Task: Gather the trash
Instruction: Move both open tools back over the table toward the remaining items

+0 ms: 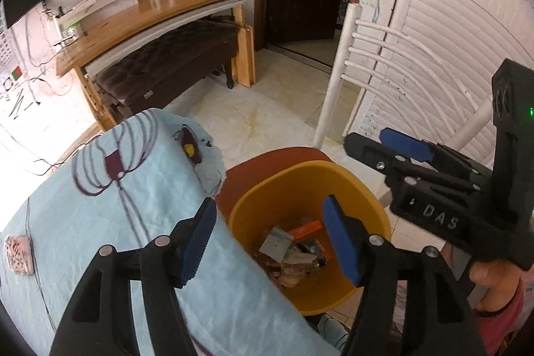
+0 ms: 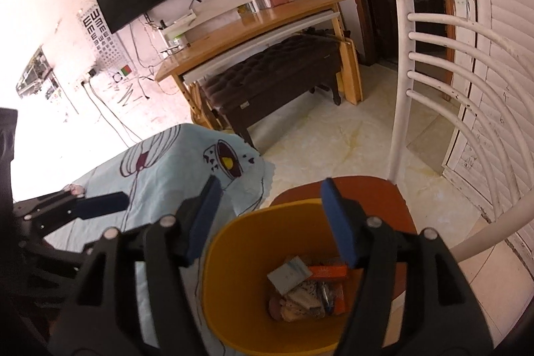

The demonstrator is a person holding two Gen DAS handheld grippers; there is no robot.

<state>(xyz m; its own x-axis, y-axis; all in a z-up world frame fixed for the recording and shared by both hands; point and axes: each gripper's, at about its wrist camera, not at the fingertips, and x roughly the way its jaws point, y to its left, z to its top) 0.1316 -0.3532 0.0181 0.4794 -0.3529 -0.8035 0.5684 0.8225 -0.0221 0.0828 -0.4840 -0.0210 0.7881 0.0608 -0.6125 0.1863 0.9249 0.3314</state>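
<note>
From the left wrist, the left gripper hangs spread wide and empty over the yellow bin — trash lies at its bottom, the bin standing on a red chair seat beside the blue-clothed table. From the right wrist, the right gripper gapes just as wide above the same bin, gripping nothing.

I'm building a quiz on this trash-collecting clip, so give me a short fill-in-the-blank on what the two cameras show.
1. The yellow bin stands on the seat of a white ____.
2. The jaws of the right gripper stand ____.
3. The left gripper holds ____.
4. A small patterned wrapper lies on the light ____ cloth.

Missing words: chair; open; nothing; blue
</note>
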